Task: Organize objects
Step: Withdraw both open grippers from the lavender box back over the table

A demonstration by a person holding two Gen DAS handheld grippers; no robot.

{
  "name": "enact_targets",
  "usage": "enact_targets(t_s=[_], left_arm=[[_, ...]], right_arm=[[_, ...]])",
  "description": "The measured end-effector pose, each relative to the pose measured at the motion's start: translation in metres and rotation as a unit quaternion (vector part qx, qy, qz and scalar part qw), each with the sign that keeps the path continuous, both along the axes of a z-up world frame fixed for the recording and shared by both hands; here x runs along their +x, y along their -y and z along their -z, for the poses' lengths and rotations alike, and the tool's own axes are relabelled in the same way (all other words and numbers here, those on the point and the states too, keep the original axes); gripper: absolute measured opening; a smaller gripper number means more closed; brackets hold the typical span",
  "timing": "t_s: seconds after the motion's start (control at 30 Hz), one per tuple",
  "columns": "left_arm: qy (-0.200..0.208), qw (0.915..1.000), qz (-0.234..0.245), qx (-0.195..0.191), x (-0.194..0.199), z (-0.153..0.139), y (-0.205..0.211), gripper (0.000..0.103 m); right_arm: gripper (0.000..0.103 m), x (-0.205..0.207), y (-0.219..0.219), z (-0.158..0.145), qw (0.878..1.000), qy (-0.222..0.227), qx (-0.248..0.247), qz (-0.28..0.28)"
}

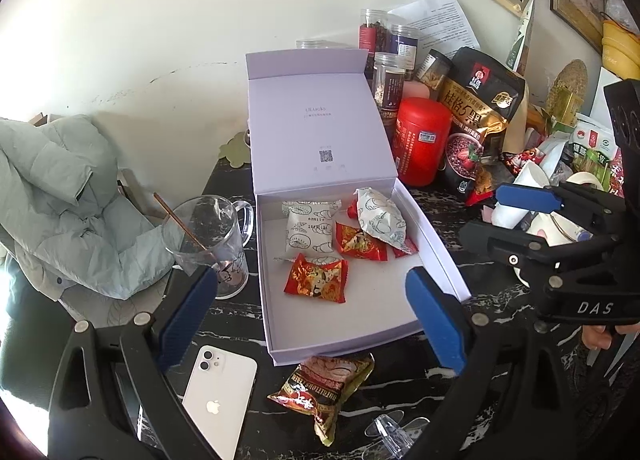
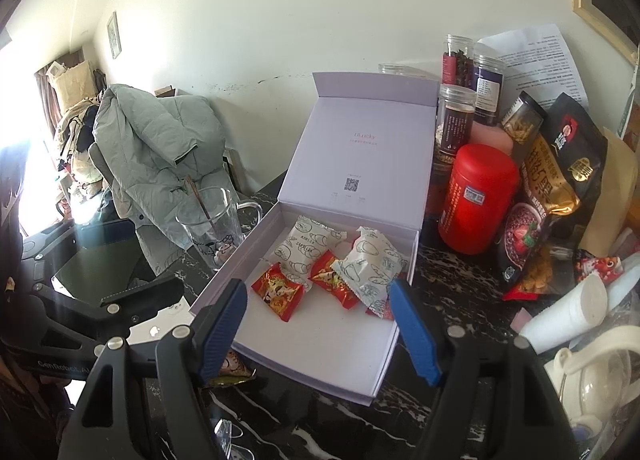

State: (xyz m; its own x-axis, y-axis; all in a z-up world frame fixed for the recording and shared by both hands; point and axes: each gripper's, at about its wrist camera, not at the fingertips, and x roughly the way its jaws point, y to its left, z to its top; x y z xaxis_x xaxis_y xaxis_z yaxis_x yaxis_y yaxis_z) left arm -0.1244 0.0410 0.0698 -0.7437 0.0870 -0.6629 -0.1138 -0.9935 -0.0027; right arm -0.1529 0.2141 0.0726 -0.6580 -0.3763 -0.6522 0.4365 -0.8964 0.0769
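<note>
An open lavender gift box sits on the black marble table with its lid standing up behind it. Inside lie two white pastry packets and several red snack packets. Another snack packet lies on the table just in front of the box. My left gripper hovers over the box's near end, open and holding nothing. My right gripper hangs open over the box's front right part, also holding nothing; the left wrist view shows it at the right.
A glass mug with a stirrer stands left of the box, and a white phone lies in front of it. A red canister, an oat bag, jars and clutter crowd the right. A grey jacket hangs on a chair.
</note>
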Motion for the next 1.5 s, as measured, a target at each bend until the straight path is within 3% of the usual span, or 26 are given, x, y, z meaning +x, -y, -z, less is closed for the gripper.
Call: enact_targets(t_s=[0.7,1.07,1.3,1.5], left_arm=[[0.052,0.9983,0.014,0.023,0.054,0.051,-0.009,0.095],[0.072,0.9972,0.016,0.012,0.070,0.083,-0.024,0.095],[0.102,0.9939,0.027,0.030,0.071,0.112,-0.040,0.095],[0.099,0.9943,0.035,-0.015,0.072,0.130,-0.060,0.095]], right_arm=[[0.075,0.052,-0.007,0.046,0.999,0.033,0.020,0.013],[0.075,0.067,-0.020,0.078,0.997,0.057,0.035,0.039],[0.075,0.070,-0.038,0.099,0.994,0.084,0.030,0.058],[0.075,0.069,-0.049,0.107,0.993,0.092,0.025,0.071]])
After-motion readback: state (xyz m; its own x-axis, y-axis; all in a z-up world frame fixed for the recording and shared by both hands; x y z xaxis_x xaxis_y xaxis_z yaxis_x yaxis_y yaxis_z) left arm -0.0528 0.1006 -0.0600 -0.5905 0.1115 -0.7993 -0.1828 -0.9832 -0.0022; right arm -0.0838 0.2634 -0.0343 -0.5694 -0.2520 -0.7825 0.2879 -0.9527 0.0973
